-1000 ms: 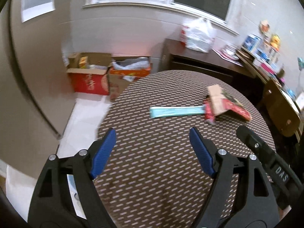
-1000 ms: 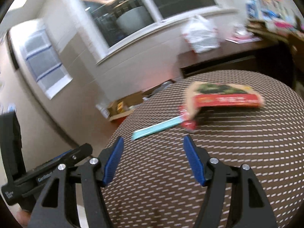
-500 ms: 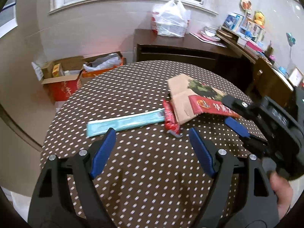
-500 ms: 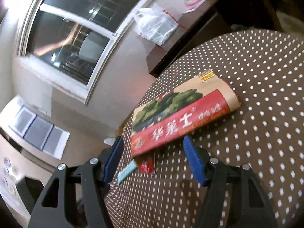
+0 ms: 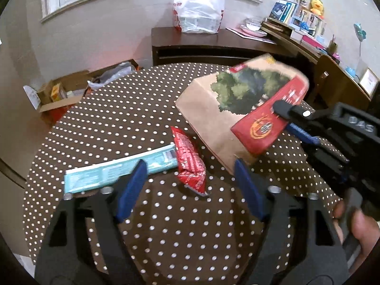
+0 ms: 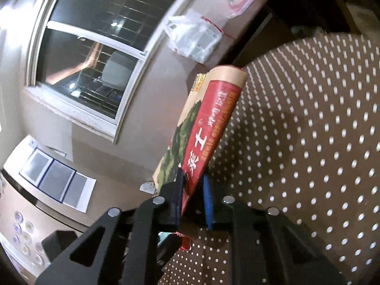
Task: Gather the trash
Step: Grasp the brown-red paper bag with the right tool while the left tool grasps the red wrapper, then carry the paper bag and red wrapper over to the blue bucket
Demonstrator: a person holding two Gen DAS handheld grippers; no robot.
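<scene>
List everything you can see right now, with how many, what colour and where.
paper bag: one, brown with red and green print, lifted at a tilt over the table, pinched at its red edge
snack wrapper: one, red, on the table
long packet: one, teal, flat on the table, touching the wrapper
table: one, round, brown cloth with white dots
plastic bag: one, white, on the dark sideboard under the window
cardboard boxes: several, brown and red, on the floor left of the table
left claw: open, blue pads, hovering near the wrapper
right claw: shut on the paper bag
</scene>
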